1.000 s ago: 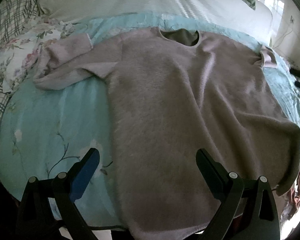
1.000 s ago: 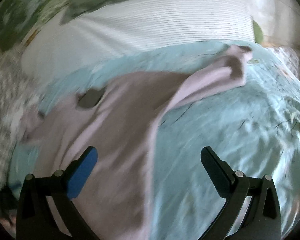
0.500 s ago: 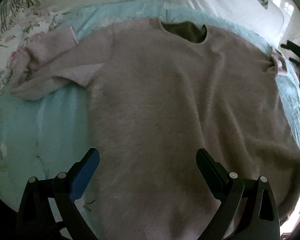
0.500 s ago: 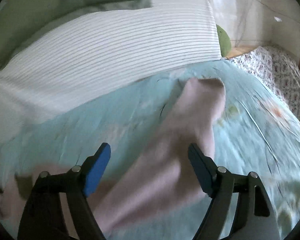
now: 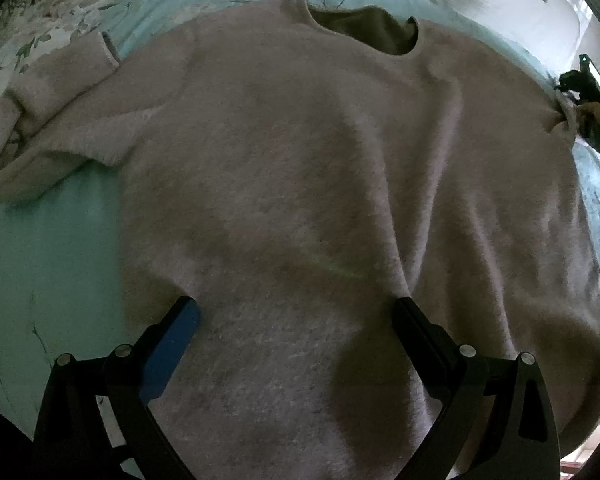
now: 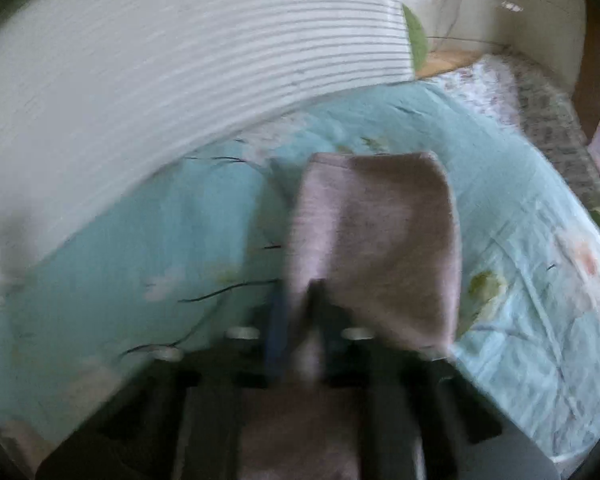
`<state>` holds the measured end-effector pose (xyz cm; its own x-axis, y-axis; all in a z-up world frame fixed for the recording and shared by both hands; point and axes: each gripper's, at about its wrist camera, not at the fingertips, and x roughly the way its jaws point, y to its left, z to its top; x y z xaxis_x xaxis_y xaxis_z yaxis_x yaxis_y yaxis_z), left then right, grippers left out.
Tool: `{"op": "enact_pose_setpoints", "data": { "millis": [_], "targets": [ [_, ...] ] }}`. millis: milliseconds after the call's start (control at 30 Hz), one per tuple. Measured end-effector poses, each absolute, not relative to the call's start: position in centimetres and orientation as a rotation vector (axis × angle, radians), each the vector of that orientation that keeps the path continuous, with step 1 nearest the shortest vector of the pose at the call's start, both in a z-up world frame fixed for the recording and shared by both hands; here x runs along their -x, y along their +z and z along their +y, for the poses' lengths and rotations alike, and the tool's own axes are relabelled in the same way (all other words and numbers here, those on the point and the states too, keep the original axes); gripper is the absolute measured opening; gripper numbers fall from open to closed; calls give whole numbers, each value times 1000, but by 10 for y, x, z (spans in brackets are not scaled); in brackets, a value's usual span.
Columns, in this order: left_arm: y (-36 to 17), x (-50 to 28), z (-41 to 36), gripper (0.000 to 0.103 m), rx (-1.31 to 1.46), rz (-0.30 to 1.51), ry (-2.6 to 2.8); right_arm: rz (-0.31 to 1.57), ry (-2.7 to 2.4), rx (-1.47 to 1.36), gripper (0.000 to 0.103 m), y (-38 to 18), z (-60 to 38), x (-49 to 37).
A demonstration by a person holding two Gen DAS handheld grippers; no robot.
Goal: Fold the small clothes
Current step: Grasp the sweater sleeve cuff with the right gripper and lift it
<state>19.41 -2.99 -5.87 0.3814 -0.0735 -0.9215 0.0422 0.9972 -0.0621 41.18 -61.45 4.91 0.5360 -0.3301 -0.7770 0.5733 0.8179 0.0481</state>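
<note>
On the teal floral bedspread (image 5: pixel 48 248) the pinkish-grey sweater (image 5: pixel 308 184) lies spread face up, neckline toward the striped pillow (image 6: pixel 188 60), its left sleeve (image 5: pixel 48 120) bent back beside the body. The right gripper (image 6: pixel 300 320) is clenched on the right sleeve (image 6: pixel 376 240) near the cuff; the left gripper (image 5: pixel 296 324) hovers spread wide over the lower torso, gripping nothing. To fold well, I judge the sleeve should be carried flat across the chest, kept taut, with the left fingers pinning the body against dragging. The hem reaches the near bed edge; open bedspread lies left and right, the pillow crowds the far side
</note>
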Motion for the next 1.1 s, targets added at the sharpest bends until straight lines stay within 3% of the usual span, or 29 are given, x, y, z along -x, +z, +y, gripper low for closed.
{"op": "enact_pose_setpoints", "data": {
  "millis": [67,367,533,567,600,633,667,967,1033,1100],
  "targets": [
    [-58,-194,-27,98,45,1166,-83,819,-456,-314,0,59,-594,-403],
    [-41,-161,-30,98,70,1121,-138,772,20,-308,0,87,-423,-350],
    [-29,-132,-19,98,96,1088,-146,783,-203,-276,5,86,-461,-364],
    [-30,-128,-16,98,100,1090,-145,793,-242,-284,27,84,-473,-366],
    [-33,-123,-14,98,98,1097,-138,801,-312,-291,61,82,-498,-370],
    [-36,-124,-16,98,104,1100,-135,799,-358,-282,75,80,-510,-371],
    [-38,-133,-15,98,107,1110,-131,792,-417,-261,81,79,-527,-371],
    [-63,-159,-21,100,60,1187,-73,876,-562,-287,81,55,-602,-416],
    [-65,-165,-26,101,30,1191,-64,910,-658,-172,72,46,-599,-426],
    [-65,-170,-31,101,13,1192,-65,891,-721,-152,47,49,-606,-419]
  ]
}}
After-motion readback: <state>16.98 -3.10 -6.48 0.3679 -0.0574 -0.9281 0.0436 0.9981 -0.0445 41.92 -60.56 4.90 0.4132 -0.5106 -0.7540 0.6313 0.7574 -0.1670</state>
